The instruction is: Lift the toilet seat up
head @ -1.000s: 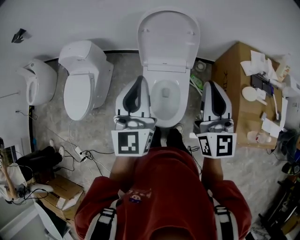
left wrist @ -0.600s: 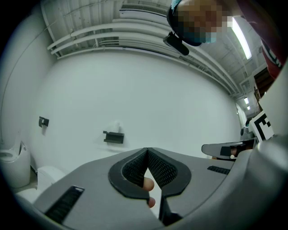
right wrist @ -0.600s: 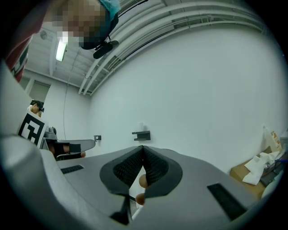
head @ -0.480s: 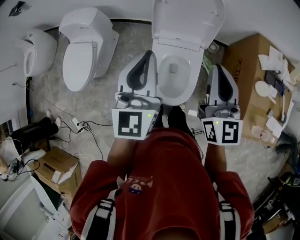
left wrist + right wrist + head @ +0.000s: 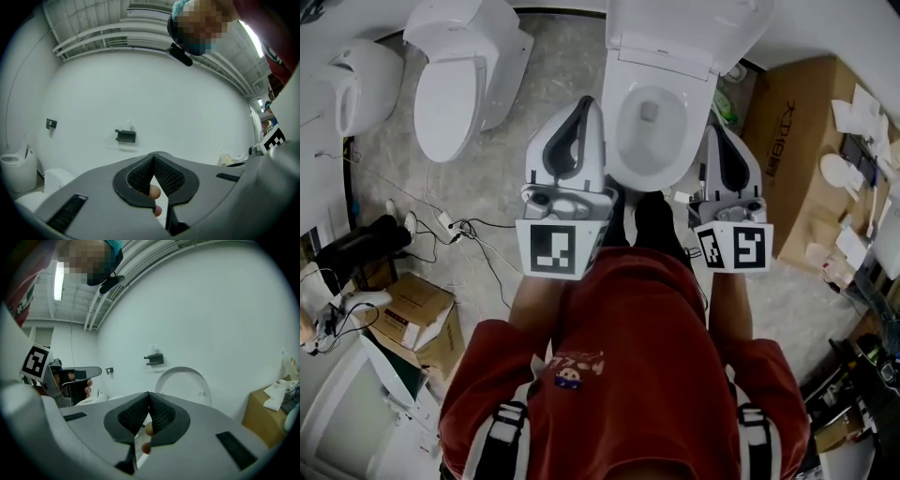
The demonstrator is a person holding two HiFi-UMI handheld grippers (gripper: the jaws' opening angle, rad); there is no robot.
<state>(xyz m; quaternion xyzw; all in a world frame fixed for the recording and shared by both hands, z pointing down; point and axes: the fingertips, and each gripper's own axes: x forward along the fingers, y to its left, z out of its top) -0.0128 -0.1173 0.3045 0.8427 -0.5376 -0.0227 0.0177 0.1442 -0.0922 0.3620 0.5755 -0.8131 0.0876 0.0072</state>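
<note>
a person in a red shirt [image 5: 628,356] stands over an open toilet bowl [image 5: 673,171], seen from above, with a gripper in each hand. the left gripper [image 5: 584,105] has its fingers clenched tip to tip on nothing, and so does the right gripper [image 5: 720,133]. the bowl lies between the two pairs of fingers, each rim just beside the nearer pair. the lid [image 5: 675,28] stands raised ahead of the fingertips, against the wall. whether the toilet seat is up against it or down on the bowl cannot be told. left of the left fingers stands a second toilet [image 5: 455,89]; right of the right fingers, a cardboard box [image 5: 787,131].
</note>
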